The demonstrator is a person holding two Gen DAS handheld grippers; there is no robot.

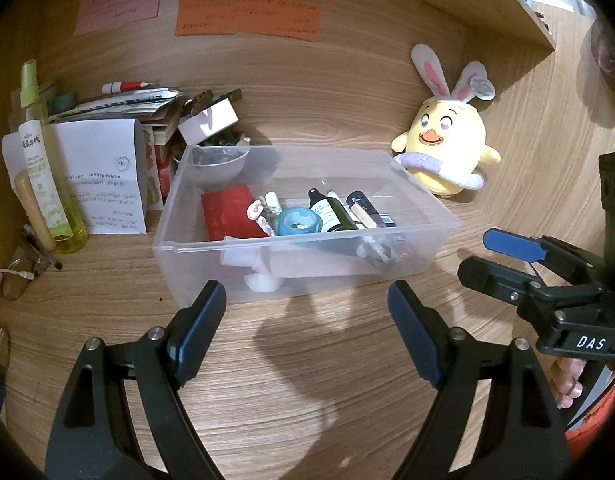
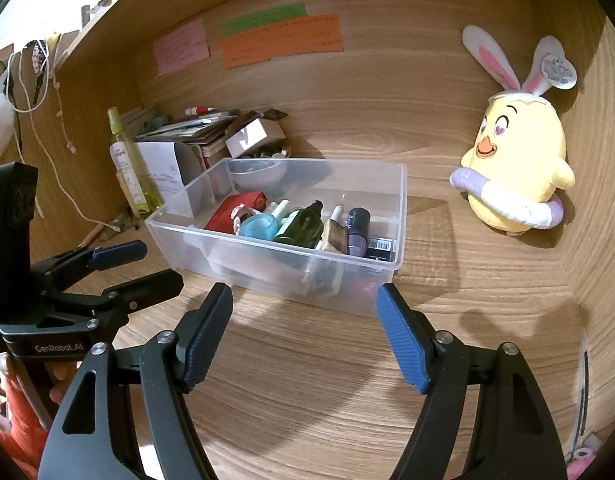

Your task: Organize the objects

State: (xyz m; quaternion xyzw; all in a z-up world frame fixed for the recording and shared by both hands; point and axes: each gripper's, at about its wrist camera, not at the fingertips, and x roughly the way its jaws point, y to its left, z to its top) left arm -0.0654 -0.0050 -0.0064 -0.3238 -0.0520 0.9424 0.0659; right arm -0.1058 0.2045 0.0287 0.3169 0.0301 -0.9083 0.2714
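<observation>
Both sets of tongs hover over the wooden bench, short of the clear plastic bin and touching nothing. The left tongs stand wide apart and empty; the right tongs are likewise spread with nothing between them. The bin sits mid-bench and already holds a dark green bottle, a blue tape roll, a red packet and small cosmetics. Loose items remain outside it: a yellow-green spray bottle at the left and a yellow plush chick at the right. For the next pick, approach one loose item squarely, centre it between the pads, then close. Legible writing: "DAS" on the right tool's body, "GenRobot.AI" on the left tool's body. The wall notes are unreadable.
</observation>
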